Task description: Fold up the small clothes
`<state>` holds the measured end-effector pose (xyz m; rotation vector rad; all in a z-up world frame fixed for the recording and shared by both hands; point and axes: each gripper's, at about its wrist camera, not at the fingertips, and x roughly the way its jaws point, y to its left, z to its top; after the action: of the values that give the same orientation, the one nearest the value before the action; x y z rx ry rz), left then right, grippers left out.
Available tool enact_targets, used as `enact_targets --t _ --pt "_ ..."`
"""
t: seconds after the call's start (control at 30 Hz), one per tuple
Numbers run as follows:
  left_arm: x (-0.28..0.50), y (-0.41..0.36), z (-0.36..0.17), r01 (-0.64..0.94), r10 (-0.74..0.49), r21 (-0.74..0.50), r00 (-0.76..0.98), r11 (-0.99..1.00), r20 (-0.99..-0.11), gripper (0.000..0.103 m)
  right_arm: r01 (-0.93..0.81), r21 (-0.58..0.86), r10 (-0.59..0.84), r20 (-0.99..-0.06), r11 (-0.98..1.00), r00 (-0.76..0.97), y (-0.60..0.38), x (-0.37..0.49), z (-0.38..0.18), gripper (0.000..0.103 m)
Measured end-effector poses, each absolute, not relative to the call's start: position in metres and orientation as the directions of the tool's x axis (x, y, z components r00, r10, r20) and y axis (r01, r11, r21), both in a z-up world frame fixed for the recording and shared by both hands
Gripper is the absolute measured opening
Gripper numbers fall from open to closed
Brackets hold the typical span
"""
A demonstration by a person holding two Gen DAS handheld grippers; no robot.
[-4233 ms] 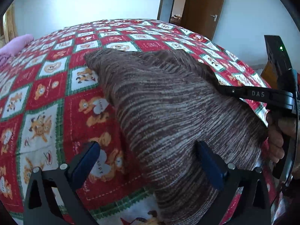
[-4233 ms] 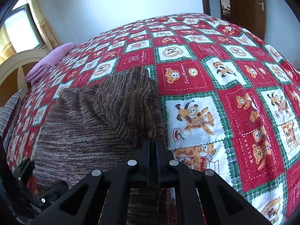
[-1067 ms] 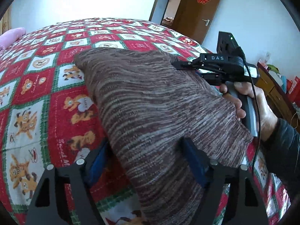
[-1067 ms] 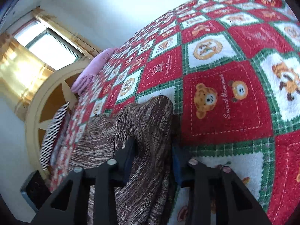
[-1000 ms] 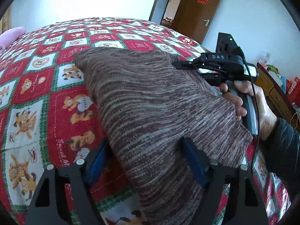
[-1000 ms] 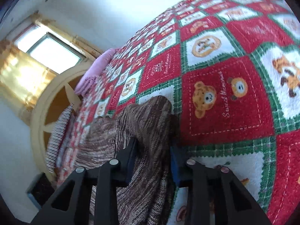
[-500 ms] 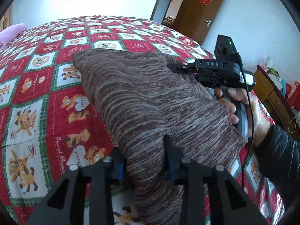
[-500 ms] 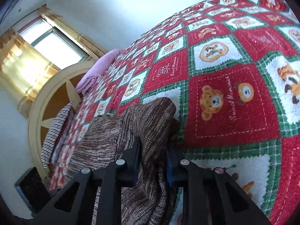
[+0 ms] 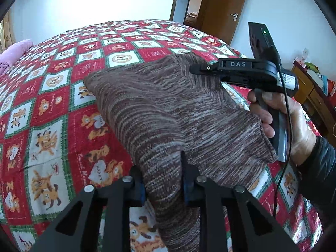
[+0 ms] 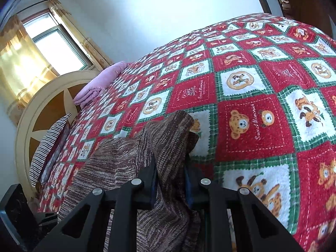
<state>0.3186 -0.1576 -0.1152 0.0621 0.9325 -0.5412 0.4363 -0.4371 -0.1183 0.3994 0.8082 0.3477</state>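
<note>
**Both grippers pinch the brown knit on the bed**

We see a brown striped knit garment lying on a bed covered by a red, white and green bear-print quilt. Our left gripper has a bunched fold of the near edge of the knit between its blue pads, and its jaws are closing on that fold; the cloth fills the gap from pad to pad. The fabric rises from the quilt into the grip and drapes down past the fingers.

Our right gripper clamps another edge of the same garment, the knit pressed between its two pads, with a loose corner of cloth reaching beyond the fingertips onto a white quilt square. In the left wrist view that gripper comes in from the right side, held by a hand in a dark sleeve, its tips hidden behind a raised ridge of the knit.

A folded pink blanket lies at the far side of the bed near the cream headboard, beside a striped pillow. A brown door stands behind the bed.
</note>
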Motion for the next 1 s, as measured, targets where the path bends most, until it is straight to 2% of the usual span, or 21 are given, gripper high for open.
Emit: enact_targets --t 0.6,1.0 --pt "0.282 -0.128 -0.086 0.463 -0.42 -0.171 0.51 0.869 -0.751 0.024 -0.187 0.446 0.451 -0.615 0.875 0.647 -0.392 0.39 -0.087 0.021" --pt "0.248 -0.082 -0.068 0.42 -0.403 -0.175 0.549 0.89 -0.732 0.024 -0.274 0.469 0.527 -0.58 0.84 0.622 -0.338 0.369 -0.075 0.02"
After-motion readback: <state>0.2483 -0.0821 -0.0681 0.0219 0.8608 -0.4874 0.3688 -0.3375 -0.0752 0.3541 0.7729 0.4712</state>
